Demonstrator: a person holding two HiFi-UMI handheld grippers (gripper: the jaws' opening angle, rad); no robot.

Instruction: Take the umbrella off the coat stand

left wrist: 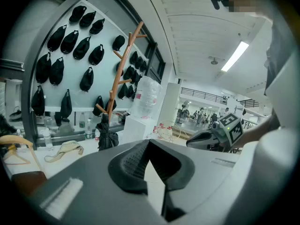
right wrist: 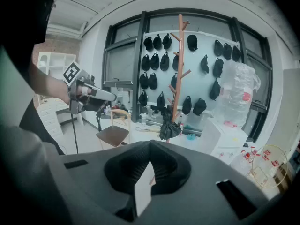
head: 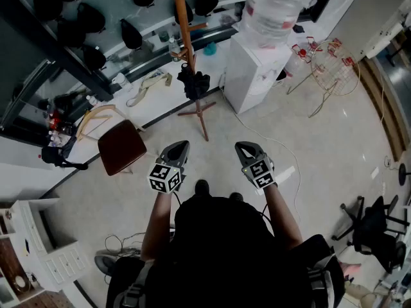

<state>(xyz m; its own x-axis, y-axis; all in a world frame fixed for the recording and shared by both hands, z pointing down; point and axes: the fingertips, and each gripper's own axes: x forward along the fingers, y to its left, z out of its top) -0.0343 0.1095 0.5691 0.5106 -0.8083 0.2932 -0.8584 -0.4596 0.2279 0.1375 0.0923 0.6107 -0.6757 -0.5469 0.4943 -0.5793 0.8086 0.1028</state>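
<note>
Approaching the umbrella (head: 192,84), hung low on the coat stand (head: 182,18) at upper centre, should come first, then parting the left hand-held gripper (head: 180,147) and right hand-held gripper (head: 244,149), both closed and empty.

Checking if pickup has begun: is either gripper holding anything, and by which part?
Nothing. The left gripper and right gripper are shut and empty; the umbrella hangs on the coat stand.

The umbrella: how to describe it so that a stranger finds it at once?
Find the tall orange-brown coat stand beside the white water dispenser. The umbrella hangs low on its pole, a black folded bundle. Unlike the black caps on the wall behind, it hangs on the stand itself.
</note>
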